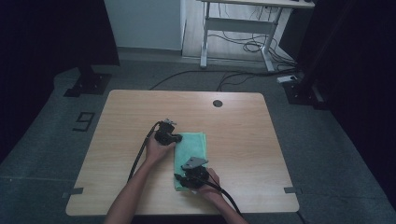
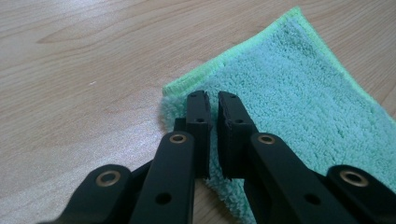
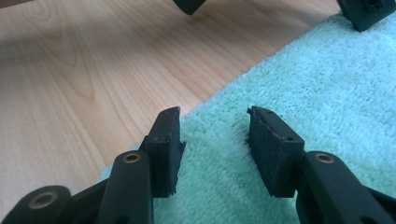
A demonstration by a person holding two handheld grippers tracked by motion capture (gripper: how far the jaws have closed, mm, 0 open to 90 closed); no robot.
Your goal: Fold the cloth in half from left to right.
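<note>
Wood table [image 1: 243,135], floor mark "9" [image 1: 83,121]; left gripper [image 2: 213,105] pinches green towel [image 2: 299,93] corner, right gripper [image 3: 212,123] half-open over towel edge, holding nothing

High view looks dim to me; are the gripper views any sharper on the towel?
High view: dark around the edges, table evenly lit, green towel small and soft. Left gripper view: towel pile crisp, pale glare on the wood, jaws nearly together on the towel's edge. Right gripper view: bright, near jaws slightly blurred, a shadow in the top left corner.

Folded mint-green terry towel [image 1: 191,151], stitched hem along the edges, lying flat near the bench [image 1: 243,140] middle, its near end toward the front edge.
</note>
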